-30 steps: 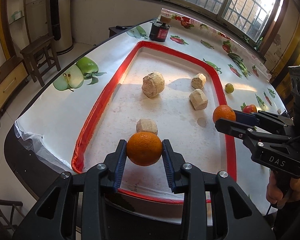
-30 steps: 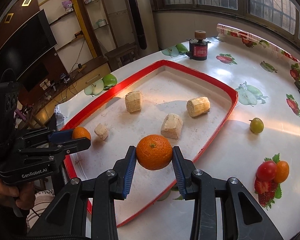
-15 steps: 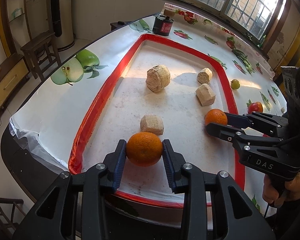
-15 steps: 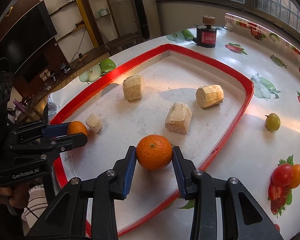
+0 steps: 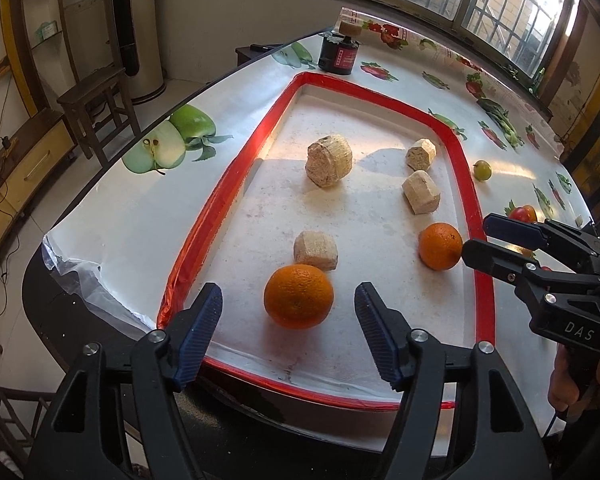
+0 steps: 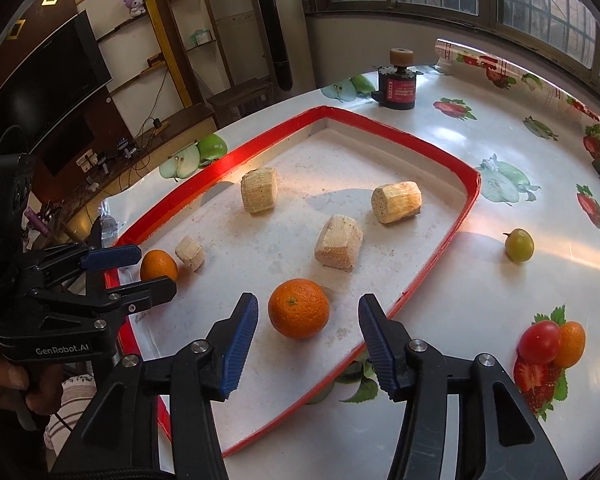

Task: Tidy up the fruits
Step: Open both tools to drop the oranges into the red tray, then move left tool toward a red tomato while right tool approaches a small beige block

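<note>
Spreading both sets of fingers wide, gripping nothing: left gripper (image 5: 288,322) framing one orange (image 5: 299,296), right gripper (image 6: 306,340) framing the other orange (image 6: 299,308), both lying inside the red-rimmed tray (image 5: 236,184), presumably for gathering fruit together.

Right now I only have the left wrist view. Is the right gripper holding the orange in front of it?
Observer: No. The right gripper has its jaws spread wide, and the round orange citrus fruit sits free between them on the red-rimmed white tray.
Operator: The red tomato is half hidden for me. Is anything beside it?
Observer: Yes, a small orange fruit touches the red cherry tomato on the fruit-print tablecloth, outside the tray.
</note>
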